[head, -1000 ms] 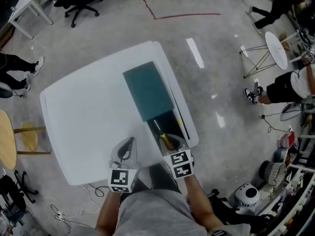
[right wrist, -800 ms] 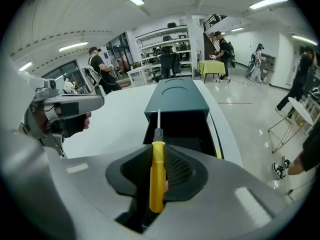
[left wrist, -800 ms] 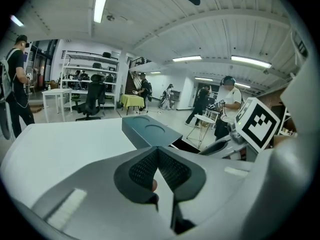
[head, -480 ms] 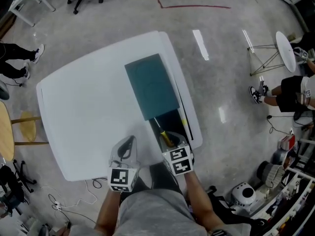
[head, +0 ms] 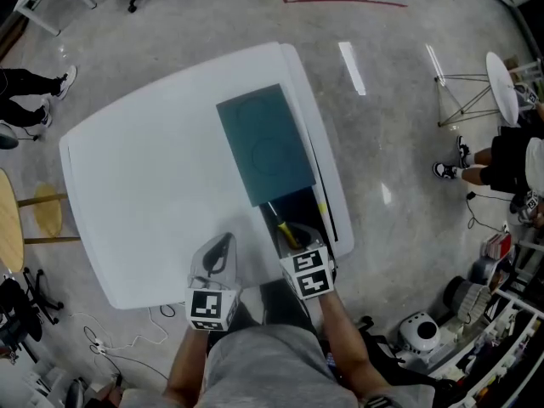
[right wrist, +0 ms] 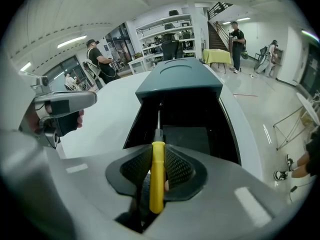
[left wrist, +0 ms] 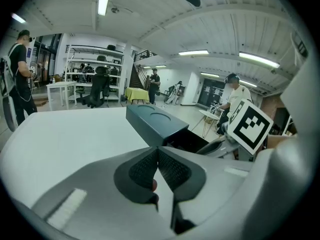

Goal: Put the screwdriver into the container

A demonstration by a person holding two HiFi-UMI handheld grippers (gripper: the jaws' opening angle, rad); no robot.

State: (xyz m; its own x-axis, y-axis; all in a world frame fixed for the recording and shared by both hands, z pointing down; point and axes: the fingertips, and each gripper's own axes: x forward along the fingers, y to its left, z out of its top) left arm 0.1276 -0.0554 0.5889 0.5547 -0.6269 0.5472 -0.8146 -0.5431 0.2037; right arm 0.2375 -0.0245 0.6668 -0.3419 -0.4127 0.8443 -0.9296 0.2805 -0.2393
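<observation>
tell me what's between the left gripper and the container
Nothing but bare white table. The head view shows the left gripper just left of the container, at its open end, with only table between. The left gripper view shows the same.

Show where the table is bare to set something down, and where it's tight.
Bare: the table left of the container, out to its far and left edges. Crowded: the near right corner, with left tongs, right tongs and screwdriver by the container's open end.
</observation>
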